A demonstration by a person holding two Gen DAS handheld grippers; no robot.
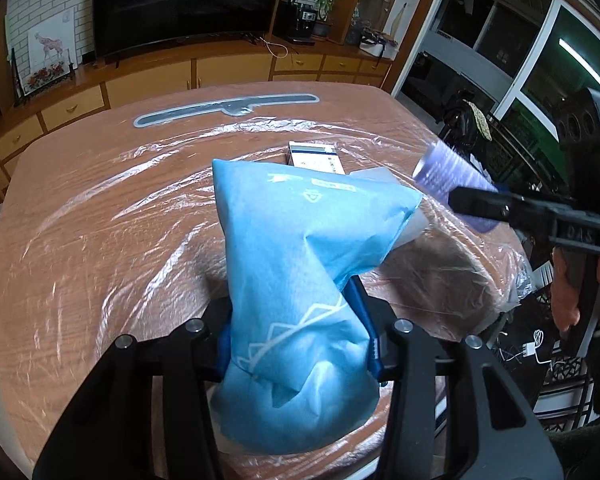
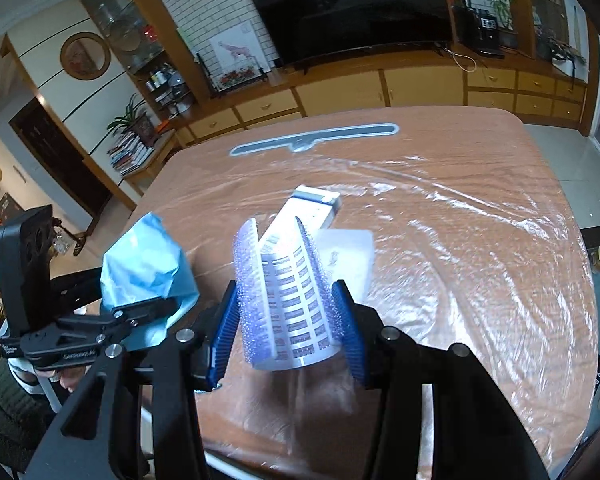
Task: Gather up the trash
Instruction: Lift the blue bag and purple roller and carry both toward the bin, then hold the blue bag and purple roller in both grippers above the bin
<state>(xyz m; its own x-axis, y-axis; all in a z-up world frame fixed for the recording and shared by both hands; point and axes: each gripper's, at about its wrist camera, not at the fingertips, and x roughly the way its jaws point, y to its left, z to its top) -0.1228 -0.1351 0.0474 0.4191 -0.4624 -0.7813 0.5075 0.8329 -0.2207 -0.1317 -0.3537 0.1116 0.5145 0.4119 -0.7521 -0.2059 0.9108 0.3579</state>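
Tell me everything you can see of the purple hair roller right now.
The purple hair roller is a hollow cylinder: white slotted plastic core wrapped in bristly lilac hook fabric. It is lifted off the plastic-covered table, tilted away from the camera, open end up. The right hand-held gripper clamps its sides between blue ribbed pads; nothing else touches it.

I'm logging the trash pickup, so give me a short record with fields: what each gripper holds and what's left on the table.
left gripper: jaws shut on blue bag
right gripper: jaws shut on purple hair roller
still on table: white box, white sheet
table cover: clear plastic film
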